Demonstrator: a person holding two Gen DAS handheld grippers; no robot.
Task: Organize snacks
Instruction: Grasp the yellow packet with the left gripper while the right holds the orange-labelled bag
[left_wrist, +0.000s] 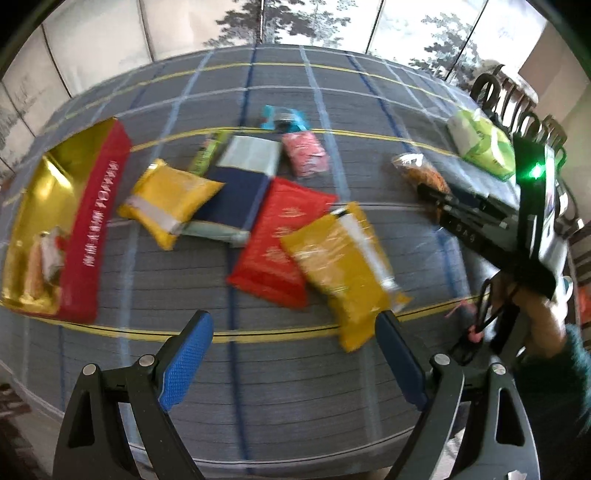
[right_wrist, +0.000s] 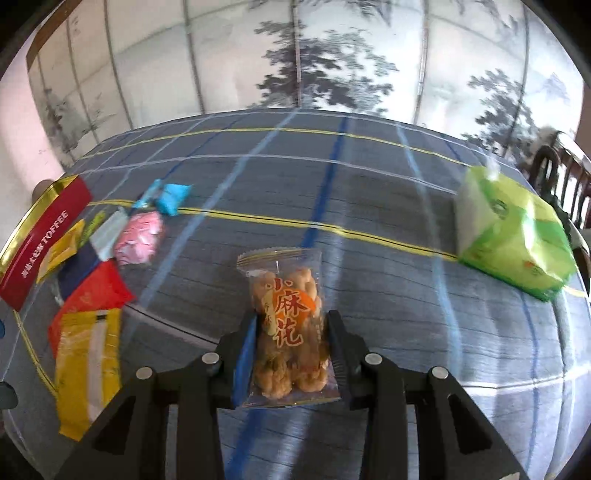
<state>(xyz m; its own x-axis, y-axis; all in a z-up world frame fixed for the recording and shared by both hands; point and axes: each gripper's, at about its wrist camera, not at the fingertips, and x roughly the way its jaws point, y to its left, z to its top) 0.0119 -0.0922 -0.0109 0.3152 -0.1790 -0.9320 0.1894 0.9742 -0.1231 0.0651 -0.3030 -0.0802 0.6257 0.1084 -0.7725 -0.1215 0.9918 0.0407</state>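
My right gripper (right_wrist: 291, 332) is shut on a clear packet of fried dough twists (right_wrist: 286, 317) and holds it just above the checked tablecloth (right_wrist: 388, 240). The left wrist view shows that gripper (left_wrist: 430, 195) at the right with the packet (left_wrist: 417, 170). My left gripper (left_wrist: 295, 350) is open and holds nothing. It hangs over the cloth in front of a yellow pack (left_wrist: 343, 266), whose lower corner lies beside the right pad. That pack overlaps a red pack (left_wrist: 273, 240). A red and gold toffee box (left_wrist: 96, 229) lies open at the left, with one snack inside.
Other loose snacks lie behind: another yellow pack (left_wrist: 166, 201), a navy and white pack (left_wrist: 240, 184), a green bar (left_wrist: 208, 151), a pink pack (left_wrist: 304, 153) and a blue one (left_wrist: 282, 118). A green tissue pack (right_wrist: 513, 243) sits far right by dark chair backs (left_wrist: 524, 107).
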